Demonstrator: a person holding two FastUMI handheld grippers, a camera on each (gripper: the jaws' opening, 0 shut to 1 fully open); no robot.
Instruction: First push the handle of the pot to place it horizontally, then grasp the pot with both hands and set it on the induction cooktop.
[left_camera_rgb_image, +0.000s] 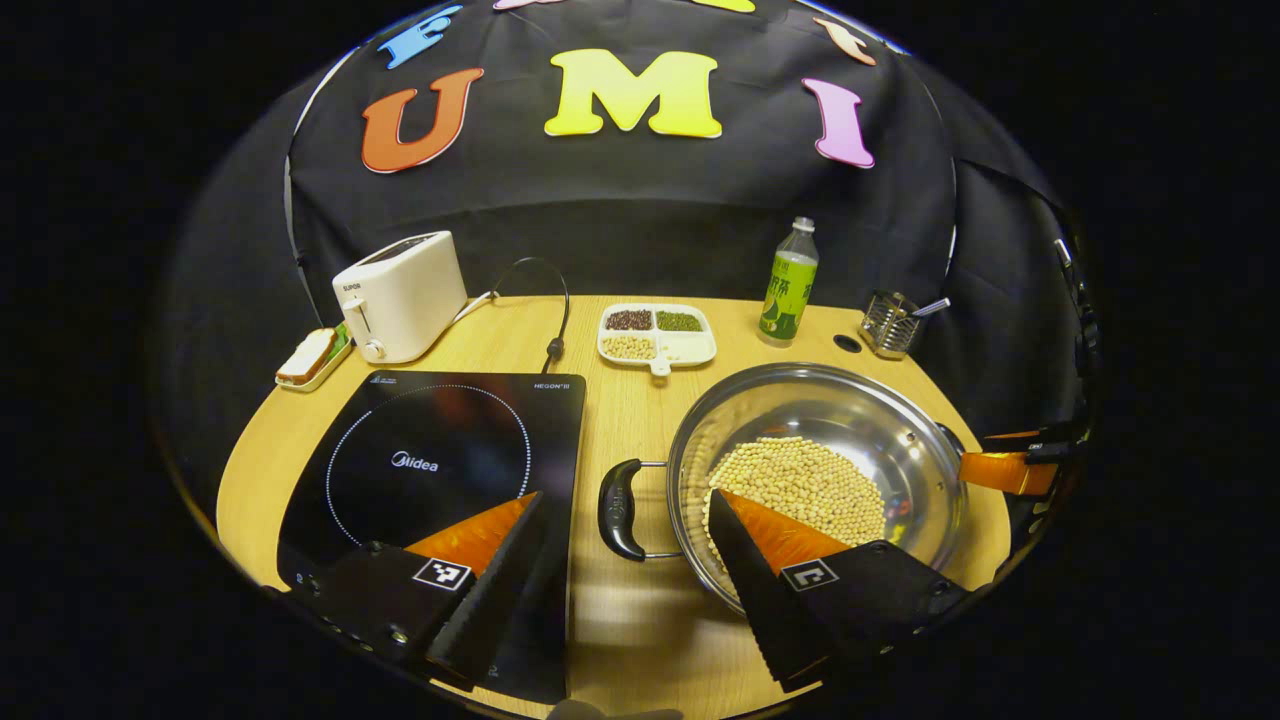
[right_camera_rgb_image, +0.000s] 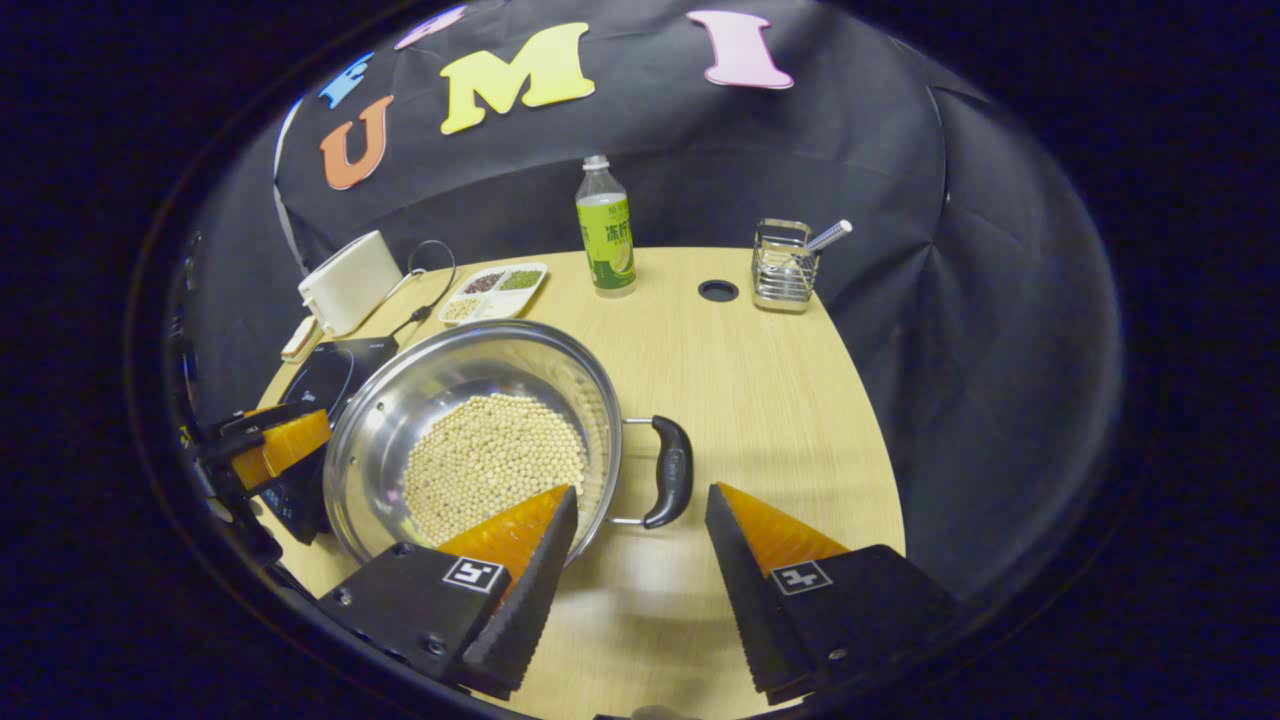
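A steel pot (left_camera_rgb_image: 880, 420) holding pale soybeans (left_camera_rgb_image: 800, 485) stands on the wooden table, right of the black induction cooktop (left_camera_rgb_image: 440, 460). Its left black handle (left_camera_rgb_image: 620, 508) lies just ahead of my open left gripper (left_camera_rgb_image: 630, 500), between the finger lines. In the right gripper view the same pot (right_camera_rgb_image: 440, 385) sits left of centre, and its right black handle (right_camera_rgb_image: 672, 472) lies in front of my open right gripper (right_camera_rgb_image: 640, 495). The cooktop (right_camera_rgb_image: 325, 380) peeks out behind the pot. The other gripper shows at each view's edge, the right gripper (left_camera_rgb_image: 1010, 470) and the left gripper (right_camera_rgb_image: 270, 445).
A white toaster (left_camera_rgb_image: 400, 295), a bread slice on a small dish (left_camera_rgb_image: 310, 358), a divided tray of beans (left_camera_rgb_image: 657, 335), a green bottle (left_camera_rgb_image: 790, 285) and a wire utensil holder (left_camera_rgb_image: 890, 325) line the table's far side. A power cord (left_camera_rgb_image: 545, 300) runs behind the cooktop. A round hole (right_camera_rgb_image: 718, 291) sits near the holder.
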